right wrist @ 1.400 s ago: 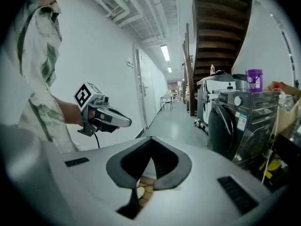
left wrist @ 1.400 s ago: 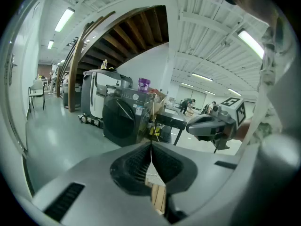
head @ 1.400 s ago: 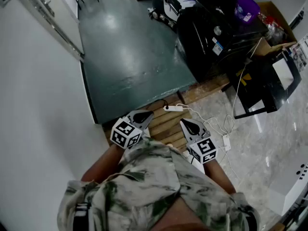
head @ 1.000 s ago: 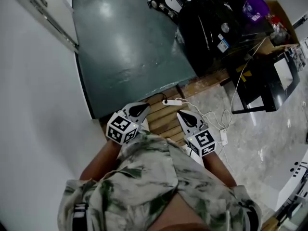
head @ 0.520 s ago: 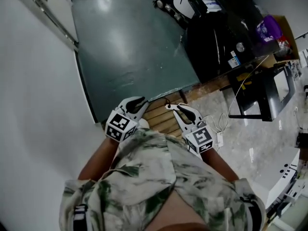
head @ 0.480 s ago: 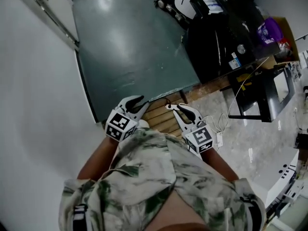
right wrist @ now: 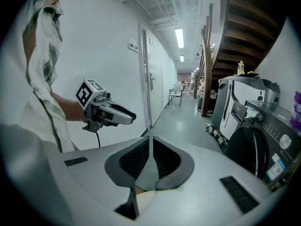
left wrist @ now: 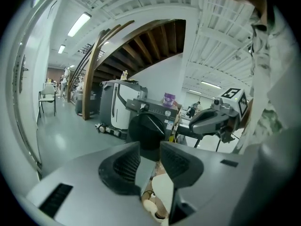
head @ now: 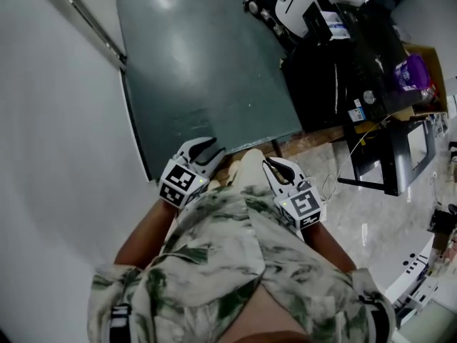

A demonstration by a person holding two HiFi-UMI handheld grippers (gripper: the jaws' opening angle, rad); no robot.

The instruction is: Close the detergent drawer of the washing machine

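Two jaws, my left gripper [head: 211, 147]: just swung apart, empty; pinched before.
My right gripper [head: 270, 164]: clenched, empty.
Washer [head: 343, 63]: black, glossy, boxy, stood front-right; drawer unclear.

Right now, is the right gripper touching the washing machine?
Apart. The right gripper view shows bare floor between the shut right gripper and the washing machine.
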